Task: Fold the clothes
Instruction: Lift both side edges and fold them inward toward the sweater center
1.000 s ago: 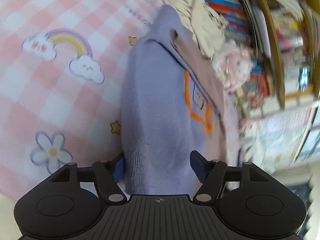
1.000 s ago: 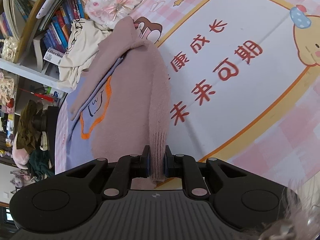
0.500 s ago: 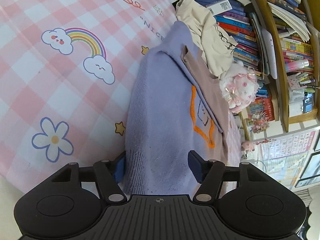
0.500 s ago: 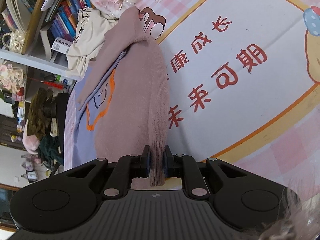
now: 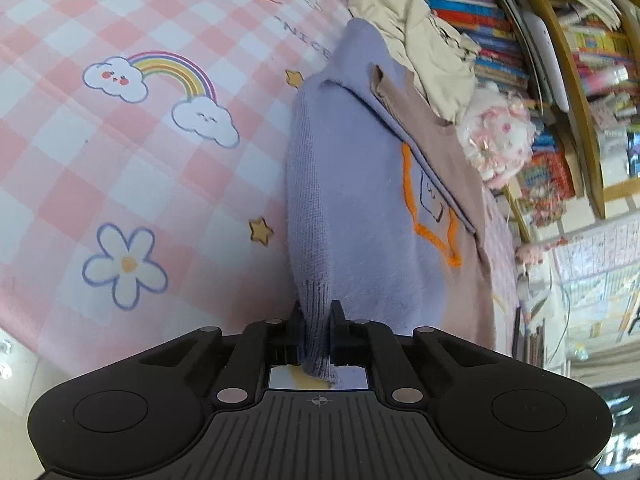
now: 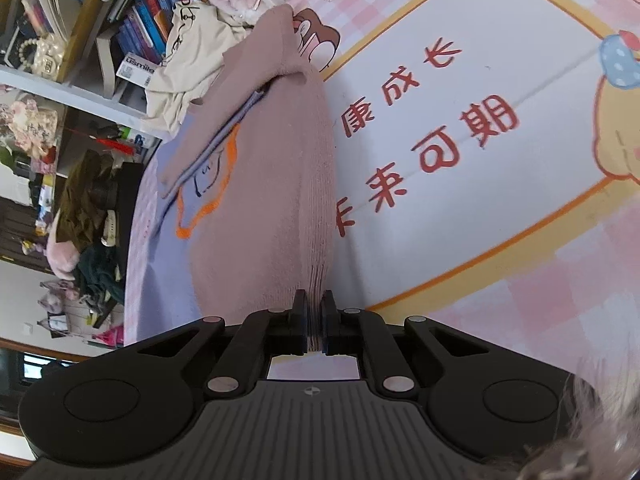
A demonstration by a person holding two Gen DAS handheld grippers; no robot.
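Left claw (image 5: 317,334) is clamped on the ribbed cuff of the lavender sweater (image 5: 352,184). Sweater lies on the pink checked tabletop (image 5: 120,168), beside a cream garment (image 5: 416,40).

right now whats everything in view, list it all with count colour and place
sweater: one, lilac and dusty pink with orange outline, spread on the mat
play mat: one, pink check with rainbow and flower prints, under the sweater
cream garment: one, heaped at the sweater's far end
plush toy: one, white and pink, by the shelves
bookshelf: one, wooden, packed with books
left gripper: black, shut on lilac cuff
right gripper: black, shut on pink cuff
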